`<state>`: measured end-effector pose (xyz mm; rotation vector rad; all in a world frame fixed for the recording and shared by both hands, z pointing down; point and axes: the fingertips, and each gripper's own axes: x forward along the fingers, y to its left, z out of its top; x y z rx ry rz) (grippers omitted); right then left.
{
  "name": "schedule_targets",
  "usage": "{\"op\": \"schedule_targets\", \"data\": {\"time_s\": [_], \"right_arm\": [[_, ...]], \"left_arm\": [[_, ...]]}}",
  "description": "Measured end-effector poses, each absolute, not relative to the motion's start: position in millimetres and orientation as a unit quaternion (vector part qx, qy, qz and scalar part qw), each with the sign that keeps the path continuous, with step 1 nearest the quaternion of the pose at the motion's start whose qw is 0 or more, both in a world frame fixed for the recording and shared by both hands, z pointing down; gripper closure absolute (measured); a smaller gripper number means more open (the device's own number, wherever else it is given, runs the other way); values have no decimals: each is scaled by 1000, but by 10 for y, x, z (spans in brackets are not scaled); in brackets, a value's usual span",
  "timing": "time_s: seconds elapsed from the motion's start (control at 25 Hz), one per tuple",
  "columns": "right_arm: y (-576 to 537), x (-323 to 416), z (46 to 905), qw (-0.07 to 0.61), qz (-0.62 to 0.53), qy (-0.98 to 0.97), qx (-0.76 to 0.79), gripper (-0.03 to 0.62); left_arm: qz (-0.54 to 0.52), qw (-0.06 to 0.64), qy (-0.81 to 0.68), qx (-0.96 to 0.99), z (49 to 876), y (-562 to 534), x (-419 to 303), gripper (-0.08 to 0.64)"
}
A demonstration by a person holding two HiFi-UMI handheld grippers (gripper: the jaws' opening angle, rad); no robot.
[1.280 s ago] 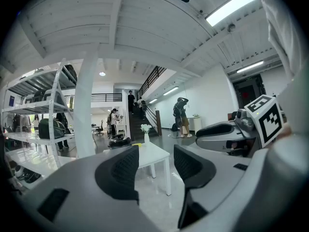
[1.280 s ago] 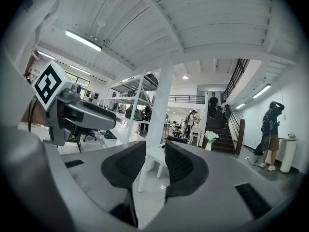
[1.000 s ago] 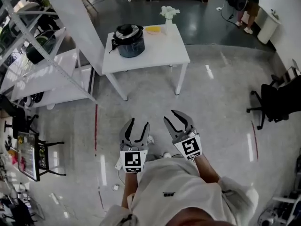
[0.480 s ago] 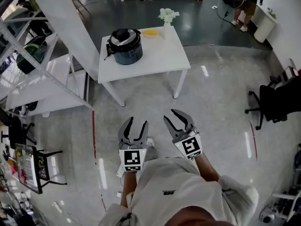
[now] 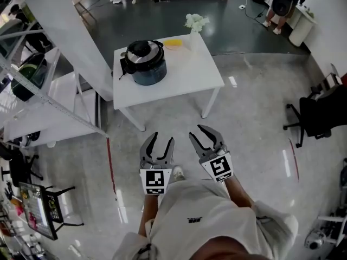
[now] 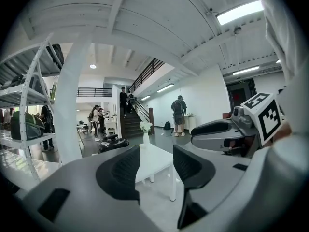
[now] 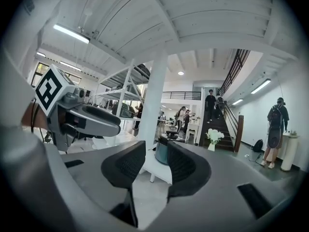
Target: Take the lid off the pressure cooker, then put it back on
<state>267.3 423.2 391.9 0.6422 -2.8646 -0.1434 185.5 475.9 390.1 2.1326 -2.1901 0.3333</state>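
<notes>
The pressure cooker [image 5: 143, 64], dark blue-grey with a black-knobbed lid [image 5: 141, 50] on it, stands on the left part of a white table [image 5: 190, 72] some way ahead of me. It also shows small in the left gripper view [image 6: 113, 143] and between the jaws in the right gripper view [image 7: 161, 153]. Both grippers are held side by side in front of my body, far short of the table. The left gripper [image 5: 162, 138] [image 6: 156, 166] is closing, with a gap and nothing between its pads. The right gripper [image 5: 199, 134] [image 7: 155, 166] stands slightly open and empty.
A white vase of flowers [image 5: 195, 23] and a yellow thing [image 5: 174, 42] sit at the table's far edge. A metal shelving rack [image 5: 49, 91] runs along the left, beside a white pillar [image 5: 70, 37]. A black office chair [image 5: 320, 118] is at the right; people stand at the back.
The table with the cooker has come a little nearer and lower in the head view as I walk toward it. The left gripper's jaws have narrowed slightly.
</notes>
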Motion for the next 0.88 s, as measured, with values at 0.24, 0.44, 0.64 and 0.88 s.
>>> {"op": "schedule_targets", "data": {"time_s": [0.24, 0.44, 0.64, 0.88], "right_arm": [[4015, 2235, 3939, 95, -66, -967, 225, 463], [3864, 2026, 3978, 102, -63, -964, 237, 463], [3740, 1923, 4032, 111, -59, -963, 239, 463], [3499, 1785, 4089, 108, -66, -964, 233, 463]], "left_arm": [[106, 30, -703, 703, 3912, 4527, 1441, 330], [107, 31, -696, 709, 3939, 4357, 1210, 331], [103, 38, -693, 713, 3989, 4205, 1109, 331], [105, 40, -693, 712, 4026, 3983, 1002, 331]]}}
